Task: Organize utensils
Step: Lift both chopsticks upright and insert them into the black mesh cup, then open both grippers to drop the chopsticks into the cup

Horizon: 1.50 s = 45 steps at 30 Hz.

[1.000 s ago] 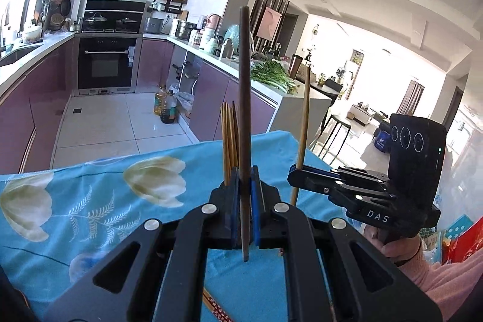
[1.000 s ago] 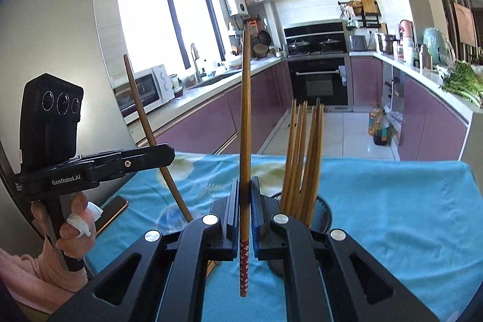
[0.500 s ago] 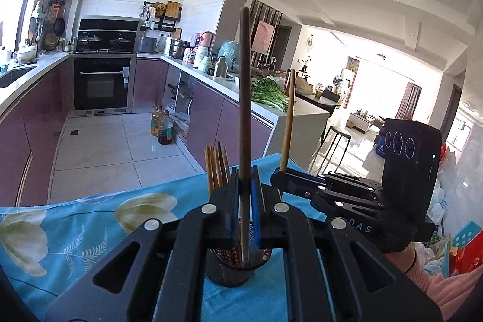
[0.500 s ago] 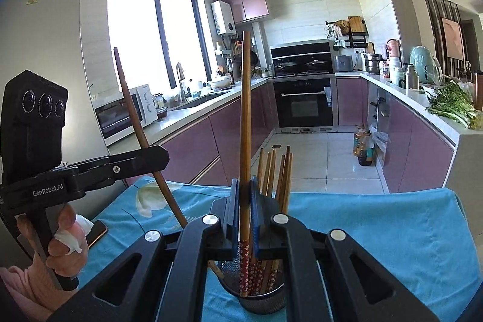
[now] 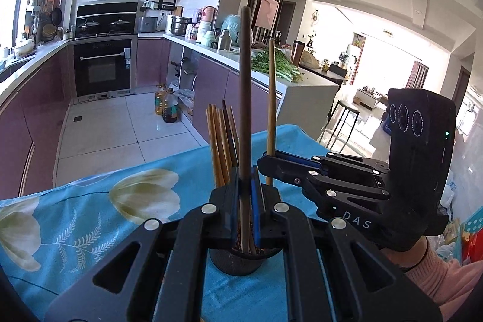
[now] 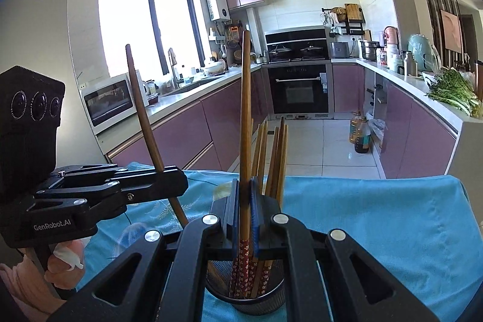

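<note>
A black mesh holder (image 5: 241, 260) (image 6: 256, 296) stands on the blue cloth with several chopsticks (image 5: 222, 141) (image 6: 276, 156) upright in it. My left gripper (image 5: 247, 201) is shut on a dark brown chopstick (image 5: 245, 86), held upright with its lower end inside the holder. My right gripper (image 6: 244, 210) is shut on a lighter chopstick (image 6: 245, 110) with a red patterned end (image 6: 244, 264), which reaches into the holder. Each gripper shows in the other's view, the right one (image 5: 265, 162) and the left one (image 6: 178, 186), close over the holder.
A blue flowered cloth (image 5: 90, 216) (image 6: 392, 225) covers the table. Beyond its far edge are the tiled kitchen floor, purple cabinets, an oven (image 6: 297, 89), oil bottles (image 5: 166, 107) on the floor and greens (image 6: 452, 92) on the counter.
Both grippers have come down and together over the holder. The two held chopsticks, before above the cloth, now have their lower ends inside the holder.
</note>
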Each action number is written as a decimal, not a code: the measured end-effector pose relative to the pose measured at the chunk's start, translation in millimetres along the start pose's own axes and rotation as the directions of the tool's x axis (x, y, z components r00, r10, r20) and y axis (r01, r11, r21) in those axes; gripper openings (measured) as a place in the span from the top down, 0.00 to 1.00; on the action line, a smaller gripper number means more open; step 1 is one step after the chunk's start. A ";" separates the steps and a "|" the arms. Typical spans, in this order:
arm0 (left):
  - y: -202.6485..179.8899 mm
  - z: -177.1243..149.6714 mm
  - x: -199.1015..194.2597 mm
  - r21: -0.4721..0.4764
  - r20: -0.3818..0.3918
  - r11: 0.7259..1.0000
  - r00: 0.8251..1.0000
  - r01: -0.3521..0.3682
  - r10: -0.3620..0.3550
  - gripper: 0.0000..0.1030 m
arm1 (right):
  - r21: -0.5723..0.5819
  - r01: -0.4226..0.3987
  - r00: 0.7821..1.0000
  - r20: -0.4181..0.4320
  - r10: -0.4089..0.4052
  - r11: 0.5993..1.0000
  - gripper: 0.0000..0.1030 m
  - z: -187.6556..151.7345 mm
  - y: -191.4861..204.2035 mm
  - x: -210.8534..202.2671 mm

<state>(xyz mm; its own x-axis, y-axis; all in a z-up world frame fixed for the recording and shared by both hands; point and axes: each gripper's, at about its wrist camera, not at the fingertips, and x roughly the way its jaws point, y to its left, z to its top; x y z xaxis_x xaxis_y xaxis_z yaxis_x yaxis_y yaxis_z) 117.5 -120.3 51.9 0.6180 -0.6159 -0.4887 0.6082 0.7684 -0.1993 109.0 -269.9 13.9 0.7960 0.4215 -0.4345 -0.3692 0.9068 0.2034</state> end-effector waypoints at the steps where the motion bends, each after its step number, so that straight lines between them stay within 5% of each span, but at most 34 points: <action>1: -0.2 -2.0 2.3 0.005 -0.008 1.000 1.000 0.003 -0.003 0.93 | 0.000 0.000 1.000 -0.007 0.000 1.000 0.94 -1.9 0.0 1.3; 16: 0.4 -20.3 41.0 0.030 -0.157 0.999 0.987 0.015 -0.010 0.93 | 0.014 0.000 0.991 -0.133 0.002 1.000 0.94 -22.6 -4.5 15.0; 30: 8.4 -19.6 68.0 0.014 -0.187 1.000 0.982 -0.009 0.011 0.92 | 0.055 -0.004 0.989 -0.146 0.012 0.998 0.93 -20.3 -10.5 24.9; 37: 12.9 -26.7 59.3 -0.010 -0.156 1.000 0.987 -0.024 0.022 0.91 | 0.064 -0.006 0.989 -0.145 0.015 0.998 0.92 -23.4 -8.8 21.4; 45: 15.8 -37.6 10.9 -0.008 -0.034 0.995 0.995 -0.095 0.094 0.73 | 0.057 -0.045 0.992 -0.112 0.051 0.997 0.81 -29.9 -1.8 1.0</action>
<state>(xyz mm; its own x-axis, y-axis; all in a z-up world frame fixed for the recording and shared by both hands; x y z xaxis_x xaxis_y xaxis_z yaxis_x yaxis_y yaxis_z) 115.1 -108.3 11.4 0.6551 -0.5344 -0.5340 0.5430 0.8245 -0.1590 96.2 -271.1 -13.1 0.7175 0.4649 -0.5187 -0.3769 0.8854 0.2722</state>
